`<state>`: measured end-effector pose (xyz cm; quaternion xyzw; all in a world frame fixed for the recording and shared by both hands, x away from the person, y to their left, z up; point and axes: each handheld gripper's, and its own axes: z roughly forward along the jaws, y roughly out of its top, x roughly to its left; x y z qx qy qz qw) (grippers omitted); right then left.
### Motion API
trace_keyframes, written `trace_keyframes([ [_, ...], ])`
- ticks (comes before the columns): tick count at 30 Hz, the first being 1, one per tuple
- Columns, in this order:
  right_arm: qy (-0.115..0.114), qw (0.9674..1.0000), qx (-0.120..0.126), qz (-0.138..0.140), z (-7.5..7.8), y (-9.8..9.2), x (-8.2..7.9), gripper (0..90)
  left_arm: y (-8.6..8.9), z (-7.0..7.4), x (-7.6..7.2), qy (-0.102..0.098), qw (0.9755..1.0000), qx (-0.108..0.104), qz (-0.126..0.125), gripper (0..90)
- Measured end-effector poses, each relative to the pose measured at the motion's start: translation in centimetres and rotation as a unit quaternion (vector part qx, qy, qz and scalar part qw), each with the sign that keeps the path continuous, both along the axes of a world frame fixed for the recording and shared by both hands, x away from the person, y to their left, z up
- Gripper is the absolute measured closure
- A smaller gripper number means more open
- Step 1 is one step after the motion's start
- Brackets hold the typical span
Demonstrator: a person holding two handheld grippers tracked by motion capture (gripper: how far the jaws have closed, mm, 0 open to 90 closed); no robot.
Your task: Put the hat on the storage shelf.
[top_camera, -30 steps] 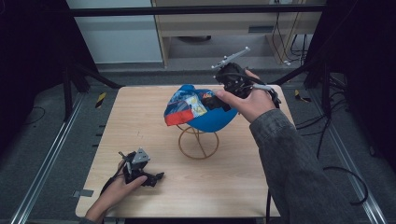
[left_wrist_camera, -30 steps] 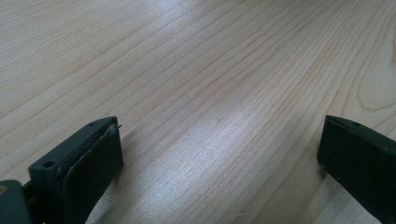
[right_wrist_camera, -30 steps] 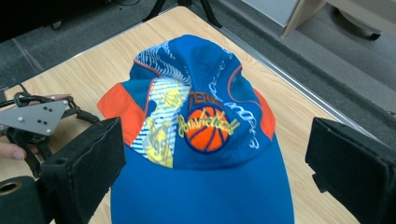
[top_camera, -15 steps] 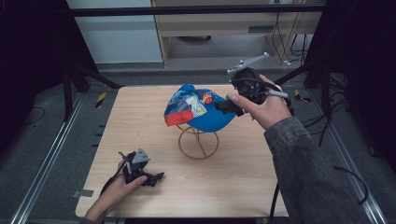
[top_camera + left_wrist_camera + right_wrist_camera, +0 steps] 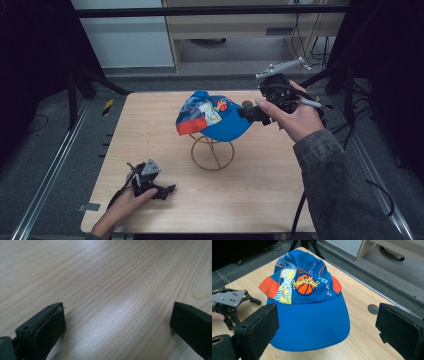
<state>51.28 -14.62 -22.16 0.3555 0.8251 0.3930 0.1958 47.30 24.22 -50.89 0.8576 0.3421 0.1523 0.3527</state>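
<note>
A blue cap with a basketball print and orange side patches sits on a wire stand at the middle of the wooden table. My right gripper hovers just right of the cap's brim, jaws open, nothing between them. In the right gripper view the cap lies ahead of my open right gripper, brim toward me. My left gripper rests on the table at the front left, held by a hand. It stands open over bare wood in the left gripper view.
A small dark round disc is set into the tabletop beside the cap. The left gripper also appears beyond the cap. Black frame posts and rails flank the table; a shelf unit stands behind it.
My right gripper has drawn back to the right, away from the cap. The cap stays on the stand. The left gripper has not moved.
</note>
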Motion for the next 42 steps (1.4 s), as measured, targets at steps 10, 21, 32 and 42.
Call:
trace_keyframes([
  [10, -0.009, 0.9998, 0.012, -0.014, -0.9, -1.7, -0.8, 5.6, 0.0, 0.0, 0.0, 0.000, 1.0000, 0.000, 0.000, 0.0],
  [21, -0.008, 0.9992, 0.022, -0.034, -1.7, -3.7, -1.4, 5.1, 0.0, 0.0, 0.0, 0.000, 1.0000, 0.000, 0.000, 0.0],
  [32, 0.002, 0.9982, 0.027, -0.053, -3.2, -5.7, -2.0, 5.2, 0.0, 0.0, 0.0, -0.001, 1.0000, 0.001, 0.000, 0.0],
  [42, -0.006, 0.9974, 0.025, -0.067, -4.3, -6.6, -2.2, 6.0, 0.0, 0.0, 0.0, -0.001, 1.0000, 0.000, 0.000, 0.0],
])
